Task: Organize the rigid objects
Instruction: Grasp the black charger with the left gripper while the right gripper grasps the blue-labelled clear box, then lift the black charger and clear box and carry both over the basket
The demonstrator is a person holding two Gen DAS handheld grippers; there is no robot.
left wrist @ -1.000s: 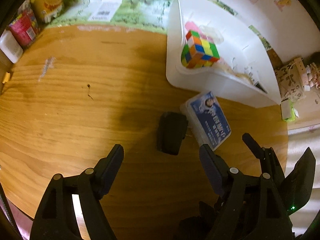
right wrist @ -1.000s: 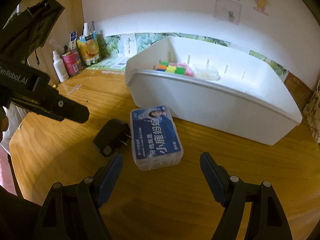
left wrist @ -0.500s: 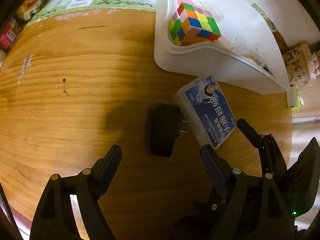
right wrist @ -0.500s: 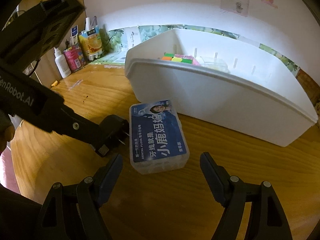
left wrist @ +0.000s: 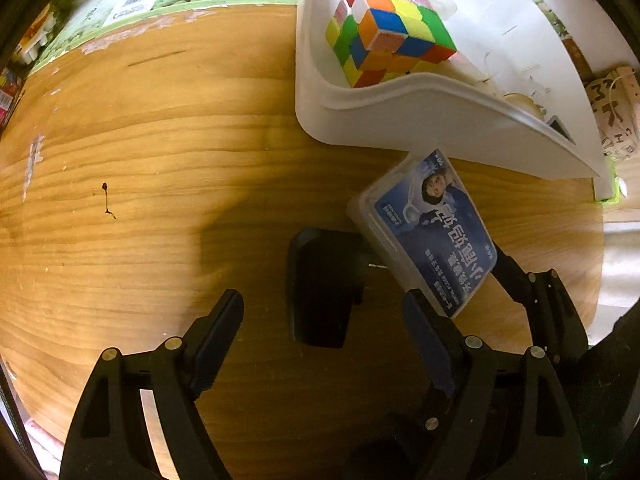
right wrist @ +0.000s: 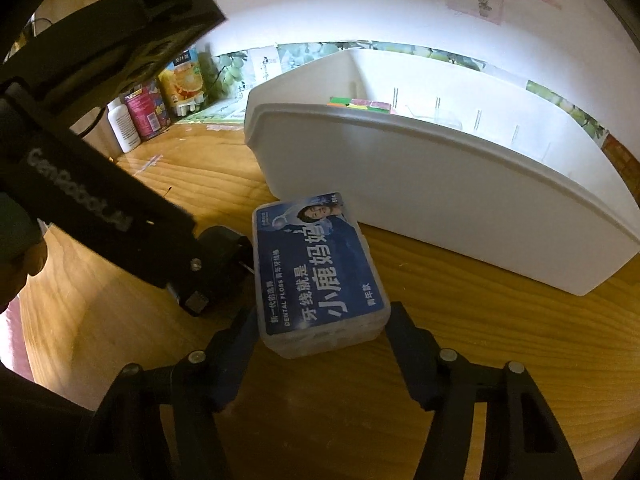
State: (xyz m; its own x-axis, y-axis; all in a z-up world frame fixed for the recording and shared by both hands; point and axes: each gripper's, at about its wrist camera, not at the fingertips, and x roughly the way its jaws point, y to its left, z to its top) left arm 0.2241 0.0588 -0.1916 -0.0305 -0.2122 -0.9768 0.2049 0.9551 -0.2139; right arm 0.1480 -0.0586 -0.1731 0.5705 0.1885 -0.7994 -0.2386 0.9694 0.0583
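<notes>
Cube (left wrist: 388, 32) already binned (right wrist: 440, 184) — floss box (right wrist: 316, 272) and charger (left wrist: 324, 284) remain; right gripper (right wrist: 320, 344) fingers just closing around box, left gripper (left wrist: 320, 320) fingers apart

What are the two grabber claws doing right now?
Left gripper: open, above the black plastic charger plug.
Right gripper: just been closing around the clear plastic dental floss box with blue label; grip unclear.
</notes>
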